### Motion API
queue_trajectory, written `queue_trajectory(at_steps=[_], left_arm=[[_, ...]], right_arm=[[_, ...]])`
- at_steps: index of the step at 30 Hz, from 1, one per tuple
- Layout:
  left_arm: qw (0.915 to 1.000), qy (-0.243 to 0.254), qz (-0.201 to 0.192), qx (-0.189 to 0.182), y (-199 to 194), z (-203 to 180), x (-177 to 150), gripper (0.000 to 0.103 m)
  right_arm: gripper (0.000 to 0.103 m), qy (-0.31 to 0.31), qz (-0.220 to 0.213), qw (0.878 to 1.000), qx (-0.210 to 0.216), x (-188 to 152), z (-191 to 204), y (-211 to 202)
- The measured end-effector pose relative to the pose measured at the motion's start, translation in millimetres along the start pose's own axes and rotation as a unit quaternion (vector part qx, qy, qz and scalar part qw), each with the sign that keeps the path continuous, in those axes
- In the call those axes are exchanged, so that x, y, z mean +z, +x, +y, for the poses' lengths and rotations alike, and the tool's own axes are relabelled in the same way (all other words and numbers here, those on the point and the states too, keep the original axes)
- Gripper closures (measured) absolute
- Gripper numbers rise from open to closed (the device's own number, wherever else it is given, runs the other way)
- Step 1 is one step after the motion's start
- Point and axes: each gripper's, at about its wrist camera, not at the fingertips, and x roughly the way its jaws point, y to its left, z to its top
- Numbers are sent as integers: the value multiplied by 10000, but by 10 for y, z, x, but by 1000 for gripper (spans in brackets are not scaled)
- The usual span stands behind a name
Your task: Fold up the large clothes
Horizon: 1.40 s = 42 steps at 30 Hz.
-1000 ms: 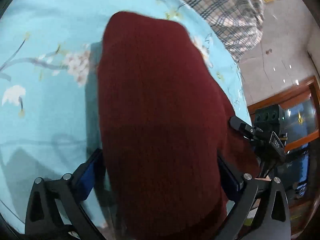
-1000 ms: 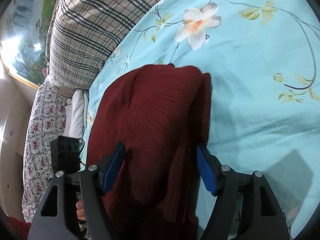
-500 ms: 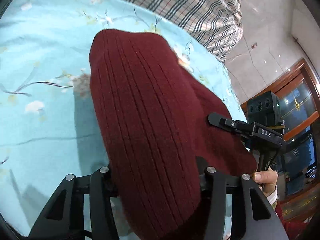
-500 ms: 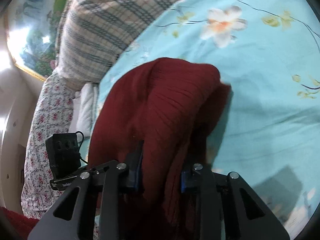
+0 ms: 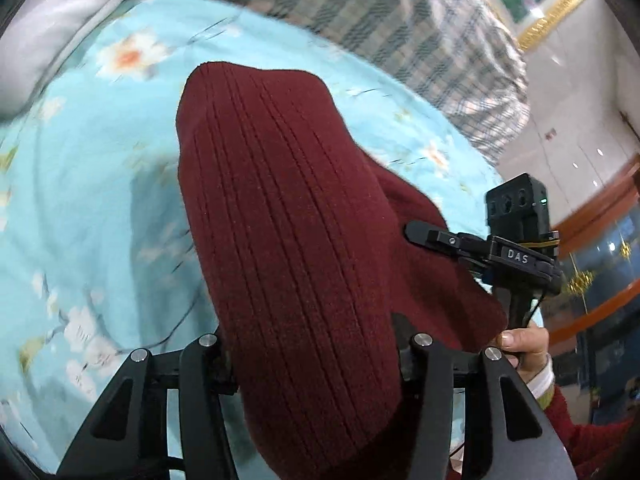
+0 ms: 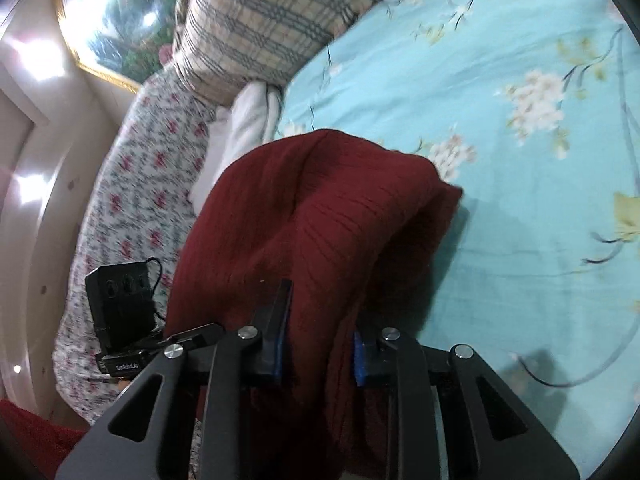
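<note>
A dark red ribbed knit sweater [image 5: 296, 240] is folded into a thick bundle and hangs over the light blue floral bedsheet [image 5: 100, 184]. My left gripper [image 5: 316, 352] is shut on one end of it, with the fabric bulging between the fingers. My right gripper [image 6: 318, 344] is shut on the other end of the sweater [image 6: 320, 216], its blue pads pressed into the knit. The right gripper also shows in the left wrist view [image 5: 480, 248], at the sweater's right side. Both hold the bundle lifted above the bedsheet [image 6: 520, 160].
A plaid pillow [image 5: 400, 32] lies at the head of the bed, seen also in the right wrist view [image 6: 272, 16]. A white cloth [image 6: 244, 128] and a floral quilt [image 6: 136, 200] lie beside it. Wooden furniture [image 5: 600, 240] stands past the bed edge.
Both grippers went from open around the sweater to shut on it. The bundle has been lifted and carried toward the pillows.
</note>
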Motion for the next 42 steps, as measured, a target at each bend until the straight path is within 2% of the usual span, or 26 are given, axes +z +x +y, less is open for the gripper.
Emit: queue_trajectory(at_steps=[3,5,6,8,13,16,20,22,26,28,29,32,33,34,35,36,37,39,42], left_arm=[[9999,-157,-43,15,96,227,-129,40],[9996,-260,-122,-79,125,276,-150,33],[9995,-253,-159,-50,138,268,-158,26],[9995,-211,-197,117,159,248,-182,20],[9994,-162,-181,257,16,224,-216,20],[9989,36,-248,384,-144,119,-246,21],[9966,325,-640,408,-518,36,-263,26],[9949,414,-854,332,-680,25,-225,31],[9936,543,-976,155,-699,-16,-39,51],[9930,645,-977,151,-589,-39,105,59],[9932,658,-952,153,-521,-37,193,65],[9946,662,-795,101,-277,-1,518,69],[9955,670,-655,134,-167,34,620,74],[9962,688,-480,224,-31,64,691,76],[9961,725,-296,395,96,96,717,79],[9954,749,-129,588,234,144,731,79],[9956,705,24,617,395,215,724,79],[9963,695,-42,508,480,259,697,79],[9934,830,-65,791,494,164,676,79]], right_arm=[[76,-47,161,9991,-399,-41,-63,143],[74,6,152,9989,-445,-64,-124,155],[73,69,123,9990,-435,-73,-154,146],[71,126,107,9989,-439,-83,-178,125],[65,97,95,9985,-523,-78,-134,73],[54,98,39,9969,-775,-82,-82,-19],[52,23,-415,9930,-1108,-57,88,-319],[52,-133,-556,9930,-1037,-38,243,-396],[53,-503,-607,9946,-675,-19,646,-247],[63,-516,-492,9958,-579,-5,724,-39],[71,-484,-448,9957,-655,7,710,45],[80,-105,-336,9952,-909,59,461,266],[84,7,-296,9949,-965,71,360,298],[86,58,-280,9940,-1052,77,293,324],[97,98,-267,9928,-1164,75,210,341],[103,210,-215,9924,-1192,67,77,369],[103,336,-203,9935,-1067,61,-22,373],[103,553,-268,9949,-806,50,-170,349],[103,421,-291,9946,-907,47,-124,339]])
